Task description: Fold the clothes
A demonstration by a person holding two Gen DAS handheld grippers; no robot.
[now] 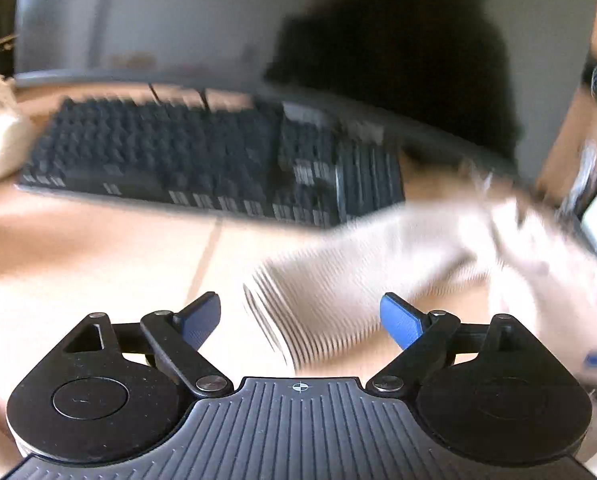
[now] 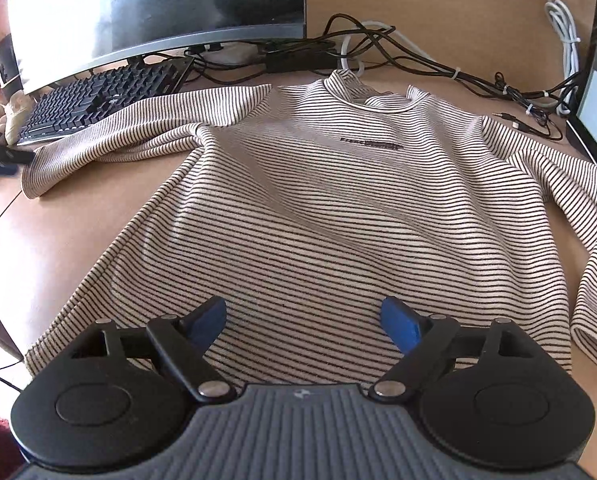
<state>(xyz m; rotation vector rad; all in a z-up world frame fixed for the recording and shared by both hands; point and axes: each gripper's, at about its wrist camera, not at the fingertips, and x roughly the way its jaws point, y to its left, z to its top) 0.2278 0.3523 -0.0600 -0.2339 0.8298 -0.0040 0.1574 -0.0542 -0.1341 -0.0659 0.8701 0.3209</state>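
- Wooden desk (image 2: 70,216) carries everything, pale and sunlit, with a wooden panel standing behind it.
- Striped sweater (image 2: 310,208), cream with thin dark lines, lies flat and face up in the middle of the desk, collar toward the back, hem nearest the right gripper.
- Its sleeve (image 2: 138,128) on the monitor side stretches out sideways, and the cuff end lies just beside the keyboard; the other sleeve (image 2: 558,200) bends down along the far edge of the body.
- Curved monitor (image 2: 146,12) stands at the back corner, screen dark.
- Black keyboard (image 2: 98,100) sits in front of the monitor.
- Tangle of black and white cables (image 2: 418,56) runs behind the collar.
- Right gripper (image 2: 304,322) hovers over the hem, its 2 blue-tipped fingers spread wide, nothing between them.
- Left gripper (image 1: 300,318) is likewise spread apart and empty; its view is badly blurred, with the striped cuff (image 1: 318,300) just ahead of the fingers.
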